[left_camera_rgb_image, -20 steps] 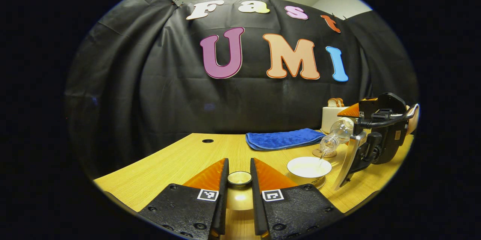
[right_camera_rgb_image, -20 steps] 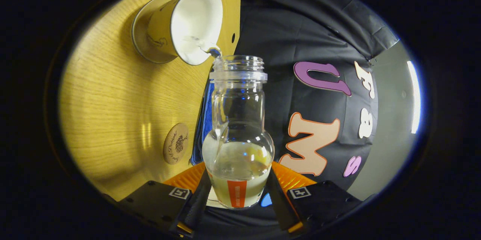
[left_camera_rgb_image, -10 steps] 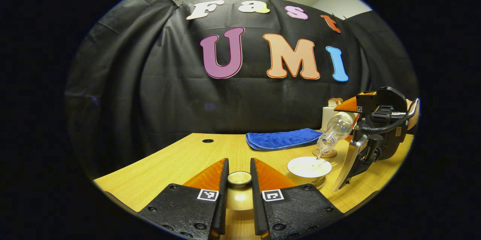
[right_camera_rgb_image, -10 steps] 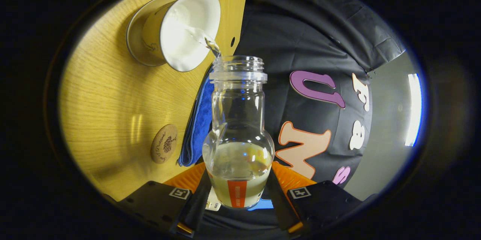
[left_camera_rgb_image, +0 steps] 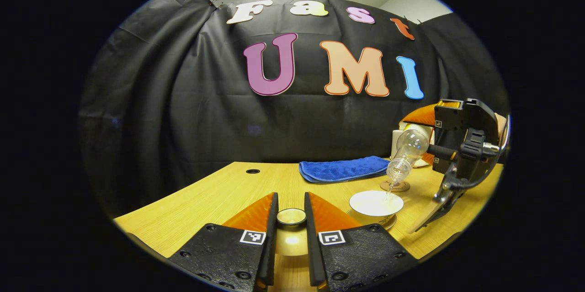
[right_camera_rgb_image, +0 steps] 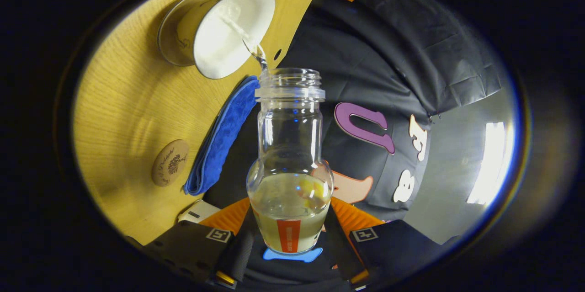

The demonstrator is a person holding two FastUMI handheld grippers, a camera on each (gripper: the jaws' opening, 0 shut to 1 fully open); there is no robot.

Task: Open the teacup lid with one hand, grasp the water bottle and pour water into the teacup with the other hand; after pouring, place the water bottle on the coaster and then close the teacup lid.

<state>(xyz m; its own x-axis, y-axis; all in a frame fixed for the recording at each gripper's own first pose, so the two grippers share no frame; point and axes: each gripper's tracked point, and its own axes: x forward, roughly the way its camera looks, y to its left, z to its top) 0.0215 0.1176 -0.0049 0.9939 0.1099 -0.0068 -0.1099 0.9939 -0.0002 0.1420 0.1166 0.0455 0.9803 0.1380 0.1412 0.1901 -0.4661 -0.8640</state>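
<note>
The right gripper (right_camera_rgb_image: 287, 255) squeezes the bottle (right_camera_rgb_image: 289, 164) tipped above the cup (right_camera_rgb_image: 224, 31), so keep its mouth over the cup's middle and tip slowly. The left gripper (left_camera_rgb_image: 291, 223) pinches the lid (left_camera_rgb_image: 291, 217) just beside the cup. The bottle tips steeper than before.

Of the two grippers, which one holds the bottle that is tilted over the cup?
The right gripper: its fingers clamp the water bottle, mouth toward the teacup. The left gripper holds the lid.
</note>
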